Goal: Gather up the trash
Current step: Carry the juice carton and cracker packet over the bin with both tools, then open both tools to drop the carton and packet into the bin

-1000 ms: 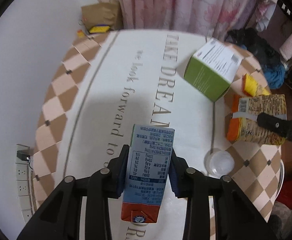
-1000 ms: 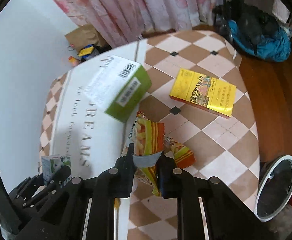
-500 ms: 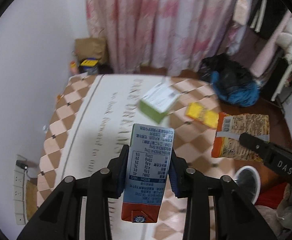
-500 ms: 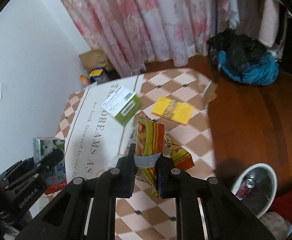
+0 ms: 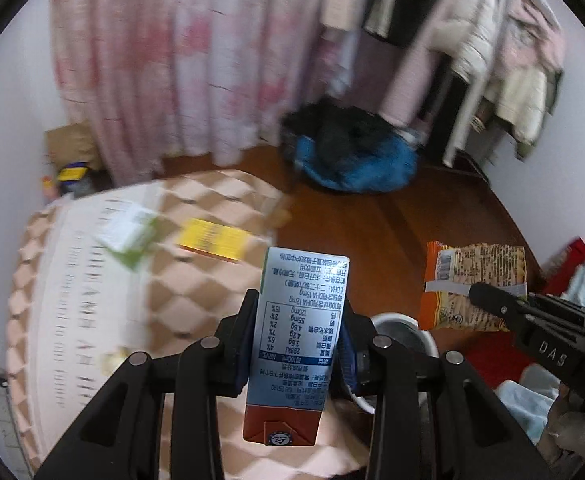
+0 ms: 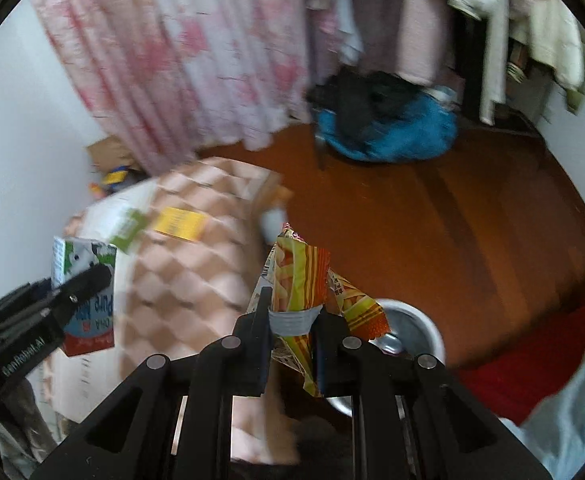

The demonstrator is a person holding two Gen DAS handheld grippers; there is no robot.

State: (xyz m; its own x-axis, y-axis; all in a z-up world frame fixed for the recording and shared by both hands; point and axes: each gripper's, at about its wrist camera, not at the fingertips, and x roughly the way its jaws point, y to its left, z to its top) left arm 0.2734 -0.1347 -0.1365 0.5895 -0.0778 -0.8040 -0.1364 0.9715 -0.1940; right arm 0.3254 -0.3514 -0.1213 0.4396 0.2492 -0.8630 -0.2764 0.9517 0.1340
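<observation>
Checkered tablecloth [image 5: 196, 280] over wood floor [image 6: 432, 220], left gripper [image 5: 298, 344] pinching a milk carton [image 5: 298, 320] reading "DHA", right gripper [image 6: 292, 336] pinching a snack bag [image 6: 298, 276].

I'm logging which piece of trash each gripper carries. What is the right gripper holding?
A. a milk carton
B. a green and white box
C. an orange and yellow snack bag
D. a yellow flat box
C: the right gripper is shut on the snack bag, while the milk carton sits in the left gripper.
</observation>
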